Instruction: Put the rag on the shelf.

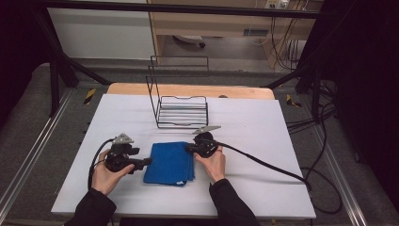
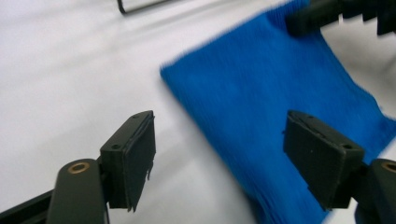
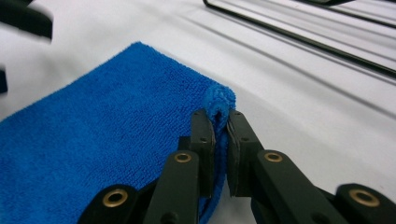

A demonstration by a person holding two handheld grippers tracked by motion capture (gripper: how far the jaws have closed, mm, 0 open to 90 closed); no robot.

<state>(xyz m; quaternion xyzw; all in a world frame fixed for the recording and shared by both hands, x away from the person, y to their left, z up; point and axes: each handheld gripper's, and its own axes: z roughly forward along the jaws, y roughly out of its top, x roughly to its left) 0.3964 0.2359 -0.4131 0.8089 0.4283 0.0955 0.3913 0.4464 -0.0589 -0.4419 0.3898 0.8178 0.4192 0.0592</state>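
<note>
Jaws of the left gripper (image 2: 219,163) are standing wide apart w/ nothing between them, straddling the near-left edge of the folded blue microfibre cloth (image 1: 170,163), which is lying flat mid-table on the white tabletop (image 1: 263,141) in front of the black wire rack (image 1: 181,110). Right gripper (image 3: 220,140) is pinching the cloth's far-right corner, jaws clamped on a small raised fold, so it's the one already holding while the cloth is stretching leftward from it toward the open gripper. No brands, labels or writing are showing anywhere.

The person wears black long sleeves (image 1: 96,207). Each matte black plastic claw, left (image 1: 143,162) and right (image 1: 190,148), carries brass-coloured rivets, a grey three-cornered plate and a trailing black cable (image 1: 263,162).
</note>
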